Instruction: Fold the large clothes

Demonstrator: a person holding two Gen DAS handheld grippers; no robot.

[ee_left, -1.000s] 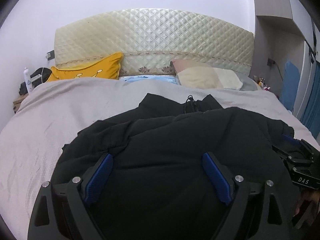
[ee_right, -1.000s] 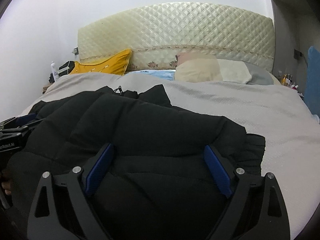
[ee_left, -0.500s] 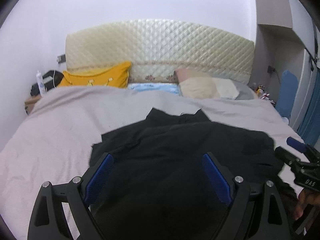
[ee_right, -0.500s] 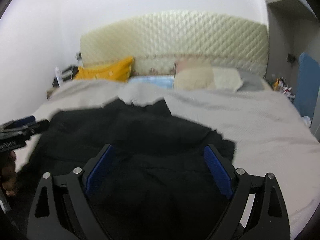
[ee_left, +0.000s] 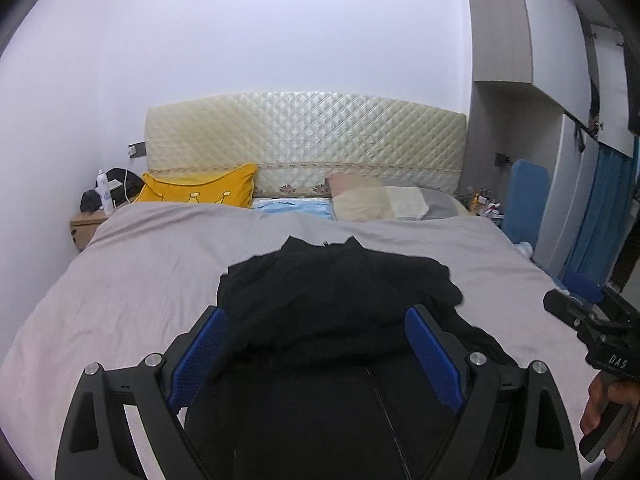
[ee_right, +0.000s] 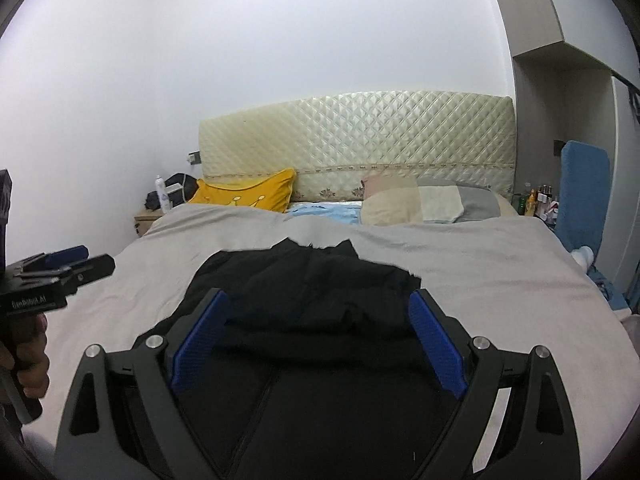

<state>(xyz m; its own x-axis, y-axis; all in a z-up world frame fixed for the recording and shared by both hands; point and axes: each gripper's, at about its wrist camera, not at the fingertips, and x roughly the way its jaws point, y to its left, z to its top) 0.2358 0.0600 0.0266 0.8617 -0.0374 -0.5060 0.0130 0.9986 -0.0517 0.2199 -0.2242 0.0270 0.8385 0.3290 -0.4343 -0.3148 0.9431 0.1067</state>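
A large black jacket (ee_left: 336, 296) lies folded in a heap on the grey bedspread (ee_left: 132, 280); it also shows in the right wrist view (ee_right: 312, 292), with a zip line running toward the near edge. My left gripper (ee_left: 316, 344) is open and empty, held above the jacket's near part. My right gripper (ee_right: 318, 332) is open and empty too, above the same near part. Each gripper shows at the side of the other's view: the right one (ee_left: 592, 320), the left one (ee_right: 52, 276).
A quilted cream headboard (ee_left: 304, 140) stands at the far end. A yellow pillow (ee_left: 200, 190), a blue cloth (ee_left: 292, 208) and a beige-grey pillow (ee_left: 392, 200) lie below it. A bedside table (ee_left: 86, 224) with a bottle is at the left; a blue chair (ee_left: 524, 196) at the right.
Both grippers have pulled back and risen away from the jacket, so it looks smaller and farther. The jacket stays folded on the bed. Both grippers stay open.
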